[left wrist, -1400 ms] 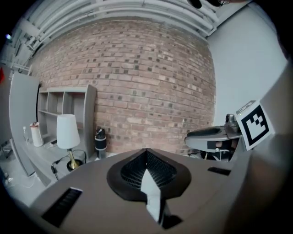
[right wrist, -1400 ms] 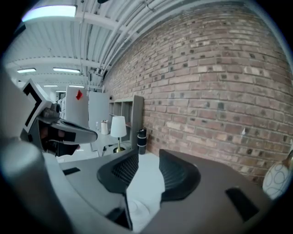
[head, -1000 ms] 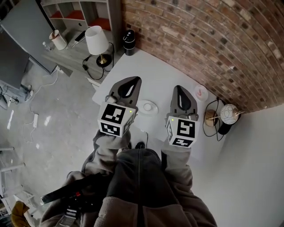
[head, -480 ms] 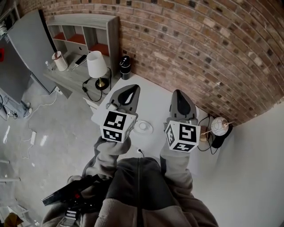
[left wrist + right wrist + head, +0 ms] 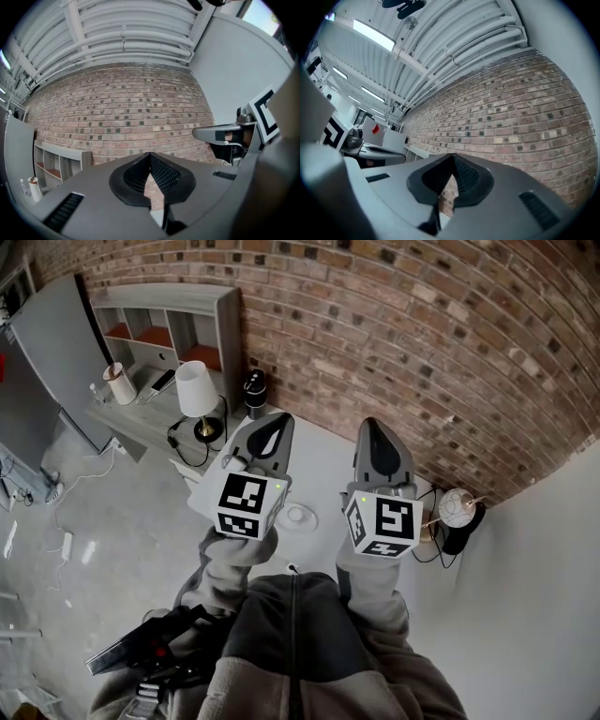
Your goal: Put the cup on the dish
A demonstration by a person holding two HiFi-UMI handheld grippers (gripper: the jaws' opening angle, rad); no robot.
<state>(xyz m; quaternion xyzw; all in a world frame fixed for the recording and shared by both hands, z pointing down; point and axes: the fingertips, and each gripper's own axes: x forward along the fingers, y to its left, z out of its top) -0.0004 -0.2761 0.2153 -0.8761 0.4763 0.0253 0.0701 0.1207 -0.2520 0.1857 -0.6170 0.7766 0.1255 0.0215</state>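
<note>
1. Judging by the task, the step in hand is the approach. Neither gripper has reached for anything, and both are held up over the desk [image 5: 319, 457] pointing at the brick wall [image 5: 422, 343].
2. The left gripper [image 5: 270, 432] has its jaws pressed together with nothing between them. Its own view shows only brick past the tips.
3. The right gripper [image 5: 375, 442] is the same, fully closed and empty.
4. The dish [image 5: 298, 515] lies on the desk toward its near edge, between the two grippers and below them. It is small, round, white and shallow.
5. No cup shows plainly. A raised round spot in the dish's middle is too small to read, and the right gripper hides the desk's right side.
6. The next move probably calls for tipping one gripper down toward the desk, opening its jaws and finding the cup. A smooth, glazed-looking white piece would likely need a square grip on its wall.
7. The desk top is flat, matt and white. Each gripper is grey plastic with a black ribbed lining inside its jaws, and each carries a marker cube [image 5: 248, 505]. Off the desk's far left corner stands a lamp [image 5: 194, 388] with a white shade.
</note>
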